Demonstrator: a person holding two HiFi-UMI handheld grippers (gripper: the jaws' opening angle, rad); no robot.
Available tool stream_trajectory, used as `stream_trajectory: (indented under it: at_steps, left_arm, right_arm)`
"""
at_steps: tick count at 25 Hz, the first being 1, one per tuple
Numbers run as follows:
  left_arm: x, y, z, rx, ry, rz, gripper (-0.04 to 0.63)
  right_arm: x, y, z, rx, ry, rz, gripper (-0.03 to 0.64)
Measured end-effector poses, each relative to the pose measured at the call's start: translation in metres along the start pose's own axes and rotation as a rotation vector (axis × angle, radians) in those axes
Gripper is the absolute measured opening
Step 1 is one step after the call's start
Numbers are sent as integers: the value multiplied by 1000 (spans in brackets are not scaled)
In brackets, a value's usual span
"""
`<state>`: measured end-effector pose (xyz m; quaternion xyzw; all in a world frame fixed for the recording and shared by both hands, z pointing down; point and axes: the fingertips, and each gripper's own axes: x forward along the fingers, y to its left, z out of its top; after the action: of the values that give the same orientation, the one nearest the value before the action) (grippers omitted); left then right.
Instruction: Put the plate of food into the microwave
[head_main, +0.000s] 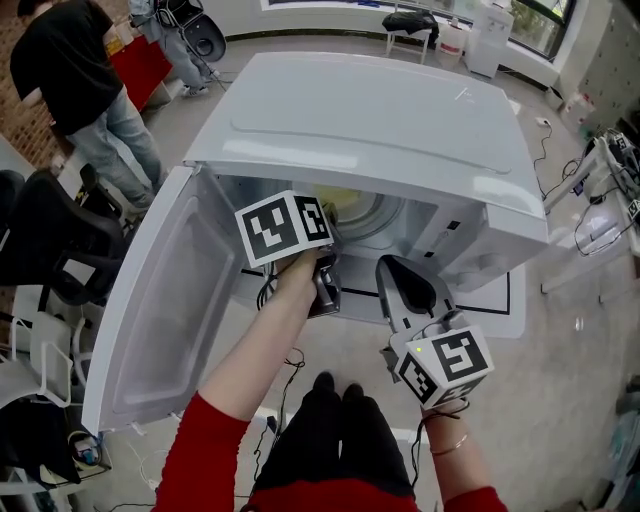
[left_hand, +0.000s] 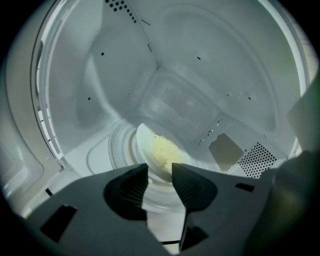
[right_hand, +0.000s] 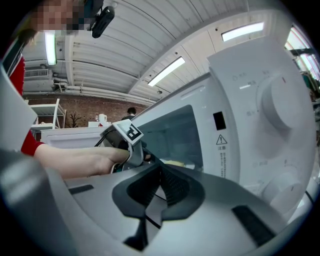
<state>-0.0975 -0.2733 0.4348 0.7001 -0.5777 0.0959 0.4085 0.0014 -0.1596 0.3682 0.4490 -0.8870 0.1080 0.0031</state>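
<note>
The white microwave (head_main: 400, 110) stands with its door (head_main: 150, 310) swung open to the left. Inside, a white plate (left_hand: 146, 145) with yellow food (left_hand: 165, 152) lies on the glass turntable (left_hand: 117, 150). My left gripper (left_hand: 160, 172) reaches into the cavity, its jaws apart with a clear gap; the plate's near rim shows just beyond the tips and the pads do not press on it. In the head view its marker cube (head_main: 285, 227) hides the jaws. My right gripper (head_main: 402, 275) hangs in front of the microwave's control side, jaws together and empty (right_hand: 160, 170).
The control panel with a round knob (right_hand: 277, 100) is on the microwave's right. A person in a black top (head_main: 70, 70) stands at the back left near dark chairs (head_main: 50, 240). Cables lie on the floor to the right (head_main: 590, 230).
</note>
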Motion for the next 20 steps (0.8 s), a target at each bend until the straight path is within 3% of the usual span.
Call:
stream_trajectory:
  at_steps: [4, 11, 17, 20]
  left_arm:
    - [0, 4, 2, 119, -12, 32, 153]
    - [-6, 10, 11, 351, -122, 56, 173]
    - [-5, 18, 11, 429, -100, 80, 195]
    - [-5, 19, 14, 457, -75, 86, 259]
  right_arm:
    - [3, -2, -1, 1, 8, -4, 15]
    - [3, -5, -3, -7, 12, 0, 15]
    - [1, -7, -6, -4, 24, -13, 15]
    - [0, -7, -7, 1, 28, -16, 15]
